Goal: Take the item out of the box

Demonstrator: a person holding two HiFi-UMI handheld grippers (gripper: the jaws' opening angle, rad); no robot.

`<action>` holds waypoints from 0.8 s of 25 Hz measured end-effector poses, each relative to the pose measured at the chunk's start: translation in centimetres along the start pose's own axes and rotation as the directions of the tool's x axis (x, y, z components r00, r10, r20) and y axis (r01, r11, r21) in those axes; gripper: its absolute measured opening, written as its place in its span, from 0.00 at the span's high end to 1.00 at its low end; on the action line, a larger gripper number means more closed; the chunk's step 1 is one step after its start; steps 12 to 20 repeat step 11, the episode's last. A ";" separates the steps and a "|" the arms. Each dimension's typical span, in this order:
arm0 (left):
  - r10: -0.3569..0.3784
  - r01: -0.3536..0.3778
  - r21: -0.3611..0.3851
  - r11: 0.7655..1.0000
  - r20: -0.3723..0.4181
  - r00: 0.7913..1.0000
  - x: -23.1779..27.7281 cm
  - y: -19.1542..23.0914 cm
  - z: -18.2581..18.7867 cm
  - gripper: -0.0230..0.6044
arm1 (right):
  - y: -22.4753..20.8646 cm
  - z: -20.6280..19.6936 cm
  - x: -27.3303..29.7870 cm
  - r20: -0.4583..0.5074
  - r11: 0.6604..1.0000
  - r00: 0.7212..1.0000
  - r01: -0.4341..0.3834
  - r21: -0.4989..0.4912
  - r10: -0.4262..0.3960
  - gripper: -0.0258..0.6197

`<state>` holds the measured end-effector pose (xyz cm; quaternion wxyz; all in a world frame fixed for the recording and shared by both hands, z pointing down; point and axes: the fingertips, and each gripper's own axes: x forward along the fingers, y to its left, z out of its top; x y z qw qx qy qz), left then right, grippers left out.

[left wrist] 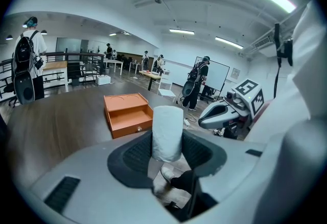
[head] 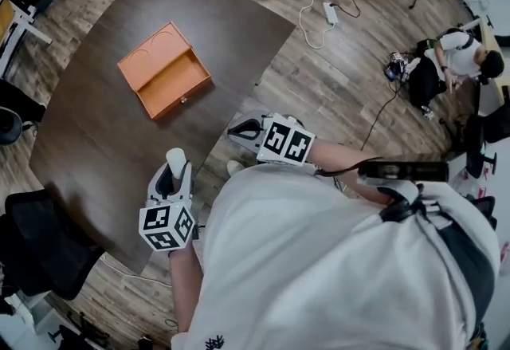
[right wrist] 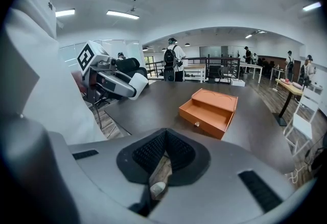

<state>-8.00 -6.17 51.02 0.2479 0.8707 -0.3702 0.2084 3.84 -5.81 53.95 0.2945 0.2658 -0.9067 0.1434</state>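
White shirt fills the lower head view, both forearms reaching out from it. The left tool sits near the surface's near edge, its marker cube closest to the body. Its jaws pinch a white roll, which stands upright between the pads and sticks up above them. The left gripper view shows this plainly: the roll is squeezed between the two dark ribbed pads of the left tool, clear of the surface.

The right tool hangs just off the surface's edge, over the wood floor, with its marker cube behind it. Its jaws are pressed together with nothing between them; in the right gripper view the pads of the right tool meet in a narrow line. That view also catches the left tool with the roll at its tip.

An orange box lies flat farther out on the dark surface, well apart from both tools and from the roll. Its drawer is pulled out toward the person, a small knob on its front. Two arched outlines mark the box's top.

On the floor beyond the surface lie white cables and a power strip. A person sits on the floor at the right. A black chair stands by the surface's left side.
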 end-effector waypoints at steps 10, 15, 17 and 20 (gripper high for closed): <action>0.000 0.000 -0.001 1.000 -0.016 1.000 2.1 0.0 1.6 0.68 | -2.3 0.3 -0.2 -0.003 1.000 1.000 -0.013 0.006 0.013 0.96; 0.002 -0.003 -0.003 1.000 -0.018 1.000 2.4 -0.1 1.9 0.68 | -2.7 0.5 -0.3 -0.002 1.000 1.000 -0.017 0.006 0.017 0.96; 0.002 -0.003 -0.003 1.000 -0.018 1.000 2.4 -0.1 1.9 0.68 | -2.7 0.5 -0.3 -0.002 1.000 1.000 -0.017 0.006 0.017 0.96; 0.002 -0.003 -0.003 1.000 -0.018 1.000 2.4 -0.1 1.9 0.68 | -2.7 0.5 -0.3 -0.002 1.000 1.000 -0.017 0.006 0.017 0.96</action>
